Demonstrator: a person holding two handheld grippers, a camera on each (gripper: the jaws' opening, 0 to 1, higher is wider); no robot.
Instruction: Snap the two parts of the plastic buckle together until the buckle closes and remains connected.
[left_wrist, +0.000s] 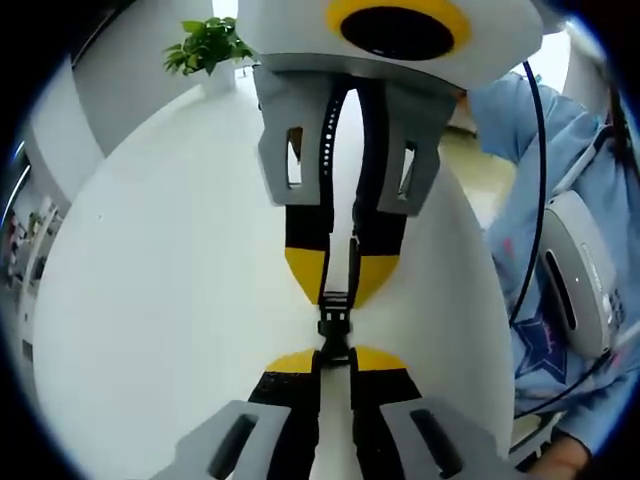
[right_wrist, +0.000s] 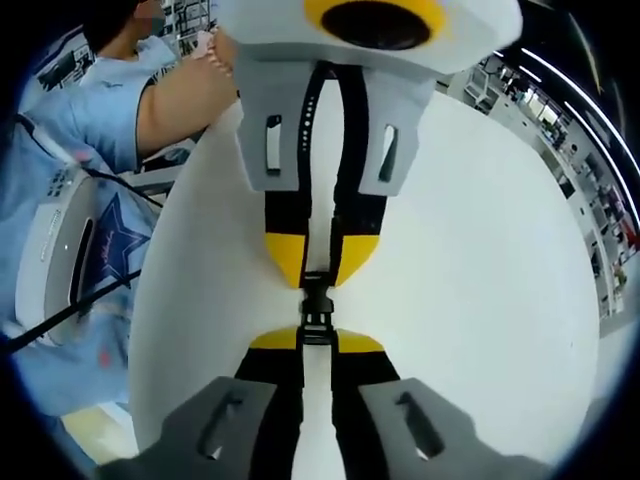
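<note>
Two handheld grippers meet nose to nose above a white table (left_wrist: 150, 300), a black plastic buckle (left_wrist: 334, 325) pinched between them. In the left gripper view, the left gripper (left_wrist: 336, 362) rises from the bottom edge, its yellow-tipped jaws drawn close on the lower end of the buckle, while the right gripper (left_wrist: 338, 285) reaches down from the top, closed on the upper end and its strap. The right gripper view shows the same meeting from the other side: the right gripper (right_wrist: 315, 342) grips the near half of the buckle (right_wrist: 314, 310) and the left gripper (right_wrist: 312, 272) holds the far half.

The buckle's long axis runs straight along the line joining the two grippers, so any closing push must travel along that line, each gripper equally near the joint. The two halves appear butted or partly engaged; at this size, whether the latch has clicked home cannot be told. A person in a light blue sleeve (left_wrist: 540, 120) stands at the table's edge, and a potted plant (left_wrist: 208, 45) sits at the far side.
</note>
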